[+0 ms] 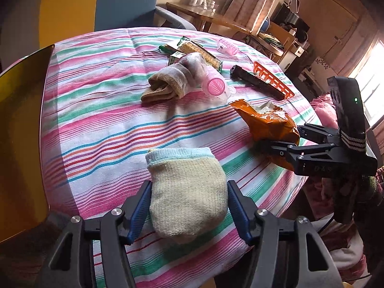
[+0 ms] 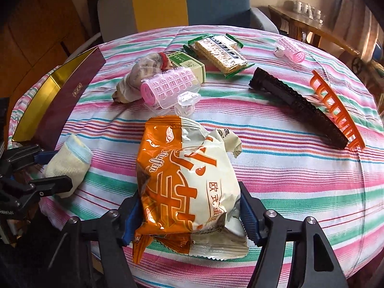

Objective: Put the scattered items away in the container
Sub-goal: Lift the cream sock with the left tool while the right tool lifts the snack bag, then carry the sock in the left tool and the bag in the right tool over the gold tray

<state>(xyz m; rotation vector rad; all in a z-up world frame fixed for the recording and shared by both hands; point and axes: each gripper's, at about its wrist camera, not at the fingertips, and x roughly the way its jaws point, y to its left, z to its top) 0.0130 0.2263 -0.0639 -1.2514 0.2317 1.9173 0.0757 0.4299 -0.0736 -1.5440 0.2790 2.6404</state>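
While my left gripper (image 1: 189, 206) looks along its fingers, its blue pads (image 1: 140, 210) sit either side of the cream sock with a pale blue cuff (image 1: 186, 192). They look pressed to its flanks, so I count it clamped on that sock, which rests on the striped cloth (image 1: 108, 124). At ten o'clock the gold inside of the box (image 1: 21, 129) fills the frame's edge. At twelve o'clock lie a rolled beige sock (image 1: 165, 84) and a pink hair roller (image 1: 214, 86) touching it. At one o'clock are the black comb (image 1: 256, 81) and orange comb (image 1: 273, 78), side by side. At three o'clock my right gripper (image 1: 276, 144) grips the orange snack bag (image 1: 268, 122).

From the right wrist, my right gripper (image 2: 189, 213) is closed on the snack bag (image 2: 187, 175); its pads dent the wrapper on both sides. At nine o'clock my left gripper (image 2: 51, 168) holds the cream sock (image 2: 68, 165), just beside the box's maroon wall (image 2: 69, 98). At twelve o'clock sit the pink roller (image 2: 168, 88), a green carton (image 2: 189, 66) and a packet of wafers (image 2: 220, 54). A second roller (image 2: 290, 49) lies at one o'clock. Both combs (image 2: 297, 106) stretch toward two o'clock.
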